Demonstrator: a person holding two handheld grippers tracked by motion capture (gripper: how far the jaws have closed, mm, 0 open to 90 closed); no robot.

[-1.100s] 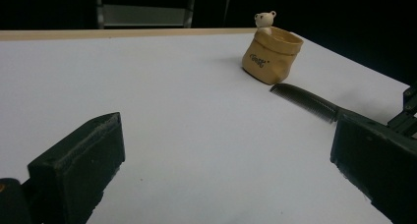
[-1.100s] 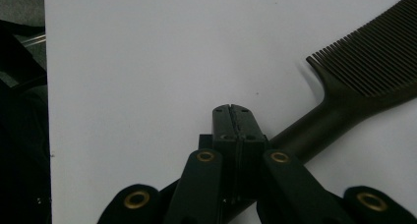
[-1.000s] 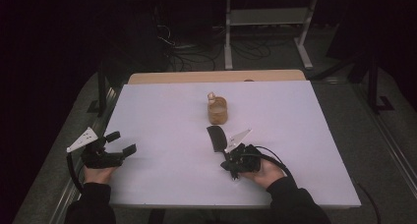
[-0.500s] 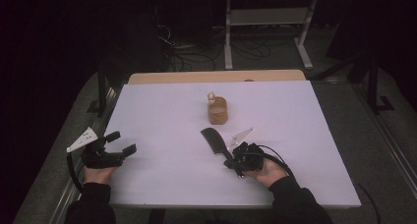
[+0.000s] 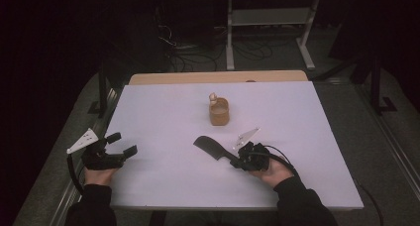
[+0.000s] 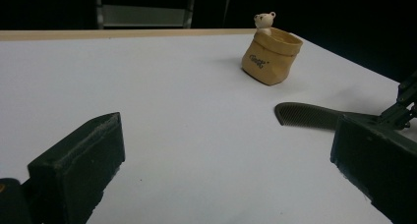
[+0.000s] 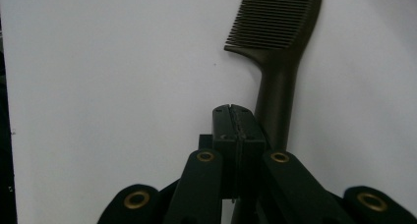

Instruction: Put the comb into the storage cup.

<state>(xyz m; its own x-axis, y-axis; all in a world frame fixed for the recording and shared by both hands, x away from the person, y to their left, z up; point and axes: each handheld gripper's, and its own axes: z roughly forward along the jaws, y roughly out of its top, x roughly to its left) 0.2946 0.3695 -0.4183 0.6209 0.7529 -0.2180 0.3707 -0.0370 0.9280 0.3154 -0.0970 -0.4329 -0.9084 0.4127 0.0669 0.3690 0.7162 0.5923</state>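
Observation:
A dark comb point(image 5: 208, 146) lies flat on the white table point(image 5: 163, 107), teeth end towards the far left. My right gripper point(image 5: 236, 161) is at its handle end. In the right gripper view the jaws point(image 7: 238, 113) are pressed together with nothing between them, and the comb point(image 7: 278, 27) runs alongside and under their right side. The left gripper point(image 5: 123, 142) rests near the table's left edge, open and empty point(image 6: 221, 150). A tan pouch-shaped cup point(image 5: 219, 113) with a small bear figure point(image 6: 263, 20) on its rim stands upright mid-table.
A wooden strip point(image 5: 218, 77) runs along the table's far edge. Behind it, on the dark floor, stand a metal rack point(image 5: 267, 18) and cables. From the left gripper view, the comb point(image 6: 305, 115) lies between that gripper and the cup point(image 6: 269, 57).
The comb has swung from nearly upright to a slanted lie, its teeth end moving left and nearer. The right hand shifted slightly right. The left gripper has not moved.

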